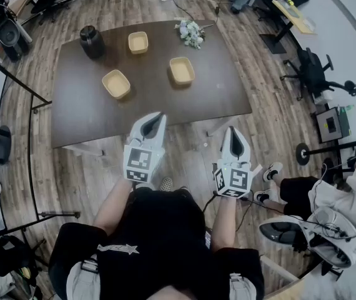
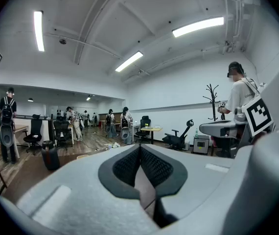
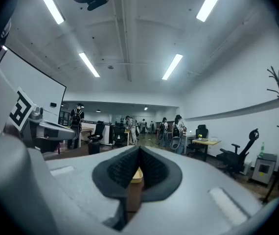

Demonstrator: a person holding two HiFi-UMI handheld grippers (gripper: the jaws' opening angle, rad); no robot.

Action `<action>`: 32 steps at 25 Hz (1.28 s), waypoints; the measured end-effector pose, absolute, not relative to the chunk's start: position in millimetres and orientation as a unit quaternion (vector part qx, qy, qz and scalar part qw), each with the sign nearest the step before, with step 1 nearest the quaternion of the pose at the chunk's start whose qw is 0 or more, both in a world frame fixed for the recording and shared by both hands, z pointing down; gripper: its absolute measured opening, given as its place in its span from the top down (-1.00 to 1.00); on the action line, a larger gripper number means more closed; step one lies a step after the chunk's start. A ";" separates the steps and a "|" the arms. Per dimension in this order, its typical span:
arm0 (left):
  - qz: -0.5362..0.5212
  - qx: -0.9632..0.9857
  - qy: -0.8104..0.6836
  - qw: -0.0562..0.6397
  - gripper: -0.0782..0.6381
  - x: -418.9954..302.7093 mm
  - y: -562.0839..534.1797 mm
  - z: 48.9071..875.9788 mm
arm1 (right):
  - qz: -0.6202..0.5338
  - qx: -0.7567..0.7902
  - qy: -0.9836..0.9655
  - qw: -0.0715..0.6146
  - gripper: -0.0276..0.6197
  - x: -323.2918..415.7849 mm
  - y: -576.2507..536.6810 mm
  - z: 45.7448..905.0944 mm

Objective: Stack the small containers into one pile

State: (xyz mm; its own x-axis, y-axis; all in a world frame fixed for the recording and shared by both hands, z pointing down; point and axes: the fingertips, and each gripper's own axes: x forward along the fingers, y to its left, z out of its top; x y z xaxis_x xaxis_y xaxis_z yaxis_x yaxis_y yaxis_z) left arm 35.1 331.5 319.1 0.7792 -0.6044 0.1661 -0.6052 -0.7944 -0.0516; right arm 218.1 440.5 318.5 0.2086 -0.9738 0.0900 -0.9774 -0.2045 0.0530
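- The dark surface (image 1: 84,111) carries everything. Three small containers sit on it well apart and none is stacked, so I'd say the pile is not yet begun.
- The left tongs (image 1: 158,116) and right tongs (image 1: 234,131) hang off the near edge. Both are pressed together with nothing in them, and they will need to spread before reaching in.
- The dark jar (image 1: 92,41) at the far left stands out of the likely paths and is best left alone.
- The near-left container (image 1: 116,84) lies closest to the left tongs and the right container (image 1: 182,70) is ahead of the right tongs. The far container (image 1: 138,42) sits beyond and between them. The sound way looks to be pinching one wall at the rim, lifting straight up, and lowering it square into a neighbour.
- The flowers (image 1: 191,33) sit just beyond the right container, so steer round them.
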 end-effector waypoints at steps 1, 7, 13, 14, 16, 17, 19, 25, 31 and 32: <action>0.088 0.943 -0.320 0.002 0.75 36.0 328.7 318.6 | 0.018 0.776 -0.629 0.046 0.90 218.1 438.0 317.3; 0.092 0.947 -0.308 0.007 0.75 39.5 303.4 319.4 | 0.023 0.783 -0.620 0.037 0.90 217.2 415.0 315.8; 0.099 0.956 -0.275 0.008 0.75 45.9 265.6 320.3 | 0.043 0.799 -0.597 0.047 0.90 214.0 382.0 321.9; 0.101 0.958 -0.268 0.007 0.75 46.2 259.5 322.1 | 0.046 0.800 -0.596 0.048 0.90 211.0 376.9 323.1; 0.102 0.962 -0.253 0.008 0.75 45.6 249.6 326.6 | 0.046 0.805 -0.589 0.050 0.90 203.2 369.1 325.7; 0.100 0.964 -0.246 0.008 0.75 45.8 245.2 328.6 | 0.044 0.809 -0.584 0.052 0.90 199.7 366.0 326.9; 0.098 0.968 -0.232 0.008 0.75 48.0 236.8 332.5 | 0.040 0.816 -0.575 0.057 0.90 195.1 360.5 329.5; 0.098 0.971 -0.215 0.019 0.75 58.4 210.9 343.0 | 0.045 0.822 -0.563 0.070 0.90 199.3 339.1 336.9; 0.102 0.966 -0.236 0.025 0.75 87.0 178.8 356.2 | 0.046 0.808 -0.582 0.073 0.90 231.8 298.1 347.4; 0.103 0.964 -0.245 0.027 0.76 92.6 169.0 358.3 | 0.048 0.803 -0.590 0.074 0.90 239.1 285.3 350.2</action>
State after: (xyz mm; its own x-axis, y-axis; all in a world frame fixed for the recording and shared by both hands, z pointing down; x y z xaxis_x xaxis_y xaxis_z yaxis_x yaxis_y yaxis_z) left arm 92.6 169.0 358.3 0.8590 -0.4663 0.2112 -0.4775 -0.8786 0.0022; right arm 239.1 285.3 350.2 0.2995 -0.9399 0.1640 -0.9540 -0.2932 0.0621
